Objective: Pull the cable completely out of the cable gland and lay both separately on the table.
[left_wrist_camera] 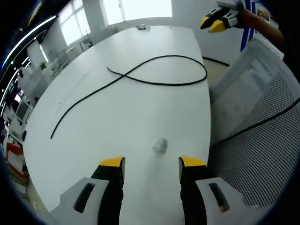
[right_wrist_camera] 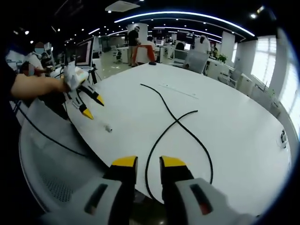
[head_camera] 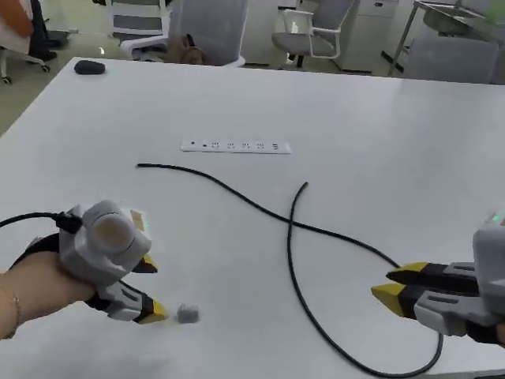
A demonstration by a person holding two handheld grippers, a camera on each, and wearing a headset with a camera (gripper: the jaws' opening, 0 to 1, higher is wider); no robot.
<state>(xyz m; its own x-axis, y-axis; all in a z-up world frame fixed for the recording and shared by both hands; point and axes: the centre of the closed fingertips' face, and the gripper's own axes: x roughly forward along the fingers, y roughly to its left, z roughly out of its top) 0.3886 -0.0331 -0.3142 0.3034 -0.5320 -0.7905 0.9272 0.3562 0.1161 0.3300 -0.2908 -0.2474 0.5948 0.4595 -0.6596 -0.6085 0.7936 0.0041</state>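
A long black cable (head_camera: pixel 289 237) lies in a crossed loop on the white table (head_camera: pixel 371 134), free of the gland. The small grey cable gland (head_camera: pixel 187 314) sits alone near the front edge, just right of my left gripper (head_camera: pixel 155 288), which is open and holds nothing. In the left gripper view the gland (left_wrist_camera: pixel 160 145) lies a little beyond the spread jaws (left_wrist_camera: pixel 152 164). My right gripper (head_camera: pixel 384 286) hovers at the front right, its jaws narrowly apart and empty, with the cable's loop (right_wrist_camera: pixel 161 136) on the table ahead of it (right_wrist_camera: pixel 149 162).
A white power strip (head_camera: pixel 235 147) lies at mid-table beyond the cable. A dark mouse (head_camera: pixel 89 68) sits at the far left corner. Office chairs (head_camera: pixel 207 31) stand along the far edge.
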